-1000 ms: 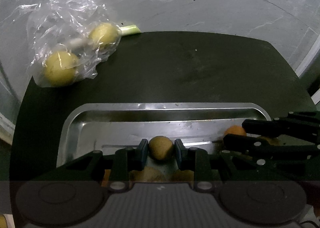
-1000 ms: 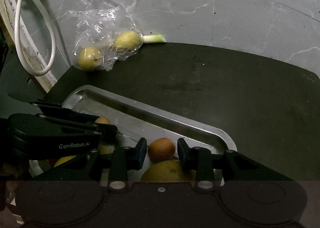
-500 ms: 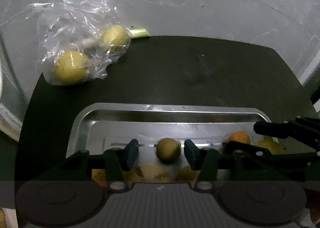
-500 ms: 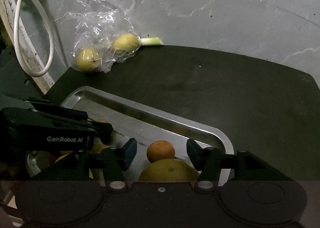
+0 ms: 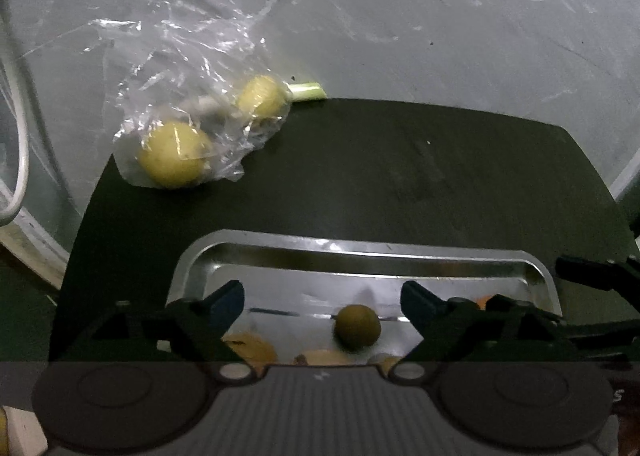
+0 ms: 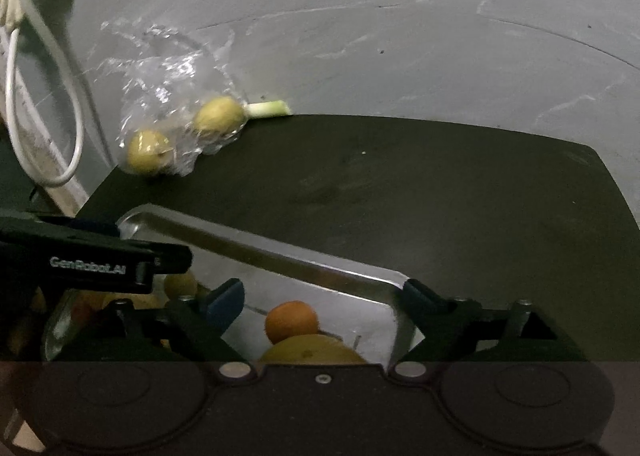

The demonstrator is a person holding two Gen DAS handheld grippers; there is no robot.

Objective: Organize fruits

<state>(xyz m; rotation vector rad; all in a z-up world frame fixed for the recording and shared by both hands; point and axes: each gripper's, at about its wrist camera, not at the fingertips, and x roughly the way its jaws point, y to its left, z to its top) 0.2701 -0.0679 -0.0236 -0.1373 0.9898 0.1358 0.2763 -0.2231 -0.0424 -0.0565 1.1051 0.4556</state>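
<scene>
The left tool [image 5: 322, 298] stood wide open over the near half of a metal tray [image 5: 360, 248], holding nothing; a small brownish-green fruit [image 5: 357, 326] lay on the tray floor between its fingers but apart from both, nearer the finger at 3 o'clock; pale yellow fruits [image 5: 320, 357] showed partly at the tray's near edge, at 6 o'clock of it. The right tool [image 6: 323, 296] was likewise spread wide and empty above the tray's right end [image 6: 280, 260]; an orange fruit [image 6: 292, 321] sat between its fingers without touching them, resting against a large yellow fruit [image 6: 312, 350] at 6 o'clock of it; the left tool's black body entered that view from 9 o'clock, over more fruit in the tray. The tray lay on a dark tabletop [image 5: 380, 176]; toward 11 o'clock, at the tabletop's far corner, a clear plastic bag [image 5: 176, 68] held two yellow-green fruits [image 5: 174, 154]; a pale green stalk [image 5: 306, 91] poked out just beside the farther one; a white cable [image 6: 44, 96] hung at 9 o'clock in the right wrist view.
</scene>
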